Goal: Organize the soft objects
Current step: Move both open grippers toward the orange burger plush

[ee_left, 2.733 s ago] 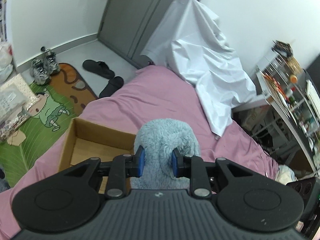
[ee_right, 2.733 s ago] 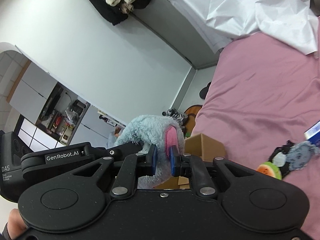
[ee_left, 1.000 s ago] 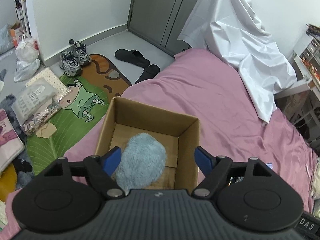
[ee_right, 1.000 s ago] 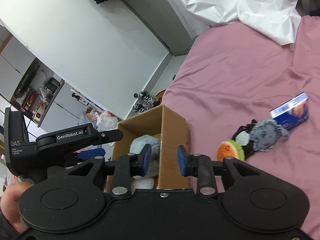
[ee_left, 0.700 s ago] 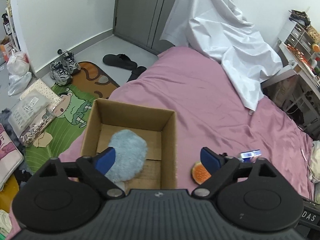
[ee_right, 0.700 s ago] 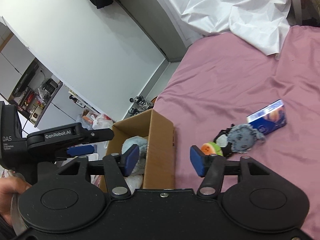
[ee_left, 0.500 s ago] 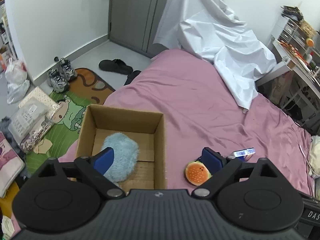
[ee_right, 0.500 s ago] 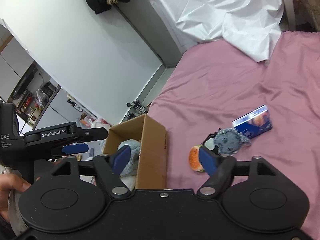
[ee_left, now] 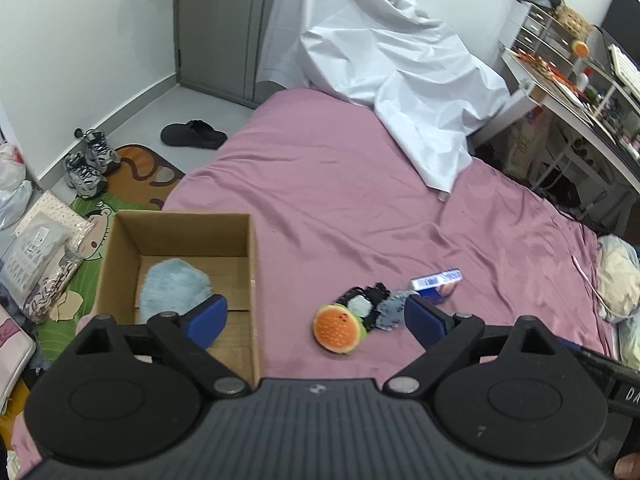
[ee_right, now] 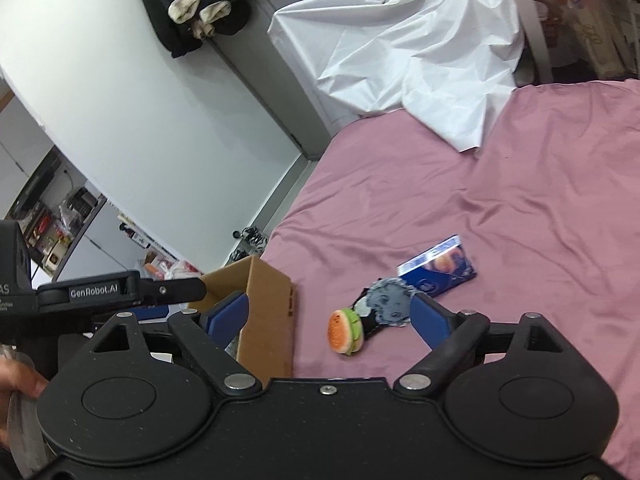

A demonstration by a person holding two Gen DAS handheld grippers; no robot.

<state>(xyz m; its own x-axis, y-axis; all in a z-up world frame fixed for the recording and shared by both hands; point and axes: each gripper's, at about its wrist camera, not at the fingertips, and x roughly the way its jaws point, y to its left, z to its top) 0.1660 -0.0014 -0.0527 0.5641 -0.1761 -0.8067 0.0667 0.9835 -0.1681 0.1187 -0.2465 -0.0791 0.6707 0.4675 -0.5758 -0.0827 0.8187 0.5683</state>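
From the left wrist view, the left gripper [ee_left: 316, 318] hangs over the near edge of the pink bed [ee_left: 344, 200], its blue pads spread wide with nothing pinched. On the near left a cardboard box [ee_left: 251, 264] sits open on the bed, and a fluffy light-blue plush [ee_left: 174, 286] lies on its floor. Just right of the box, apart from it, lies a burger plush [ee_left: 338, 328], touching a small heap of dark and grey soft toys [ee_left: 372, 308]; a blue carton [ee_left: 438, 282] lies at the heap's far right. A white sheet [ee_left: 392, 72] drapes over the far end of the bed. Sneakers [ee_left: 90, 162], a black slipper [ee_left: 192, 136] and a cartoon mat [ee_left: 86, 280] lie on the floor at left; a cluttered shelf [ee_left: 568, 80] stands at right

From the right wrist view, the right gripper [ee_right: 328, 316] has its jaws opening, nothing pressed between them. The burger plush [ee_right: 346, 332] and a grey plush [ee_right: 390, 300] lie ahead between the pads, the box [ee_right: 270, 312] at left partly hidden behind the left pad. The left gripper's body [ee_right: 112, 292] reaches in from the left beside the box's opening. The blue carton [ee_right: 438, 270] lies just beyond. A dark garment [ee_right: 196, 0] hangs on the far door
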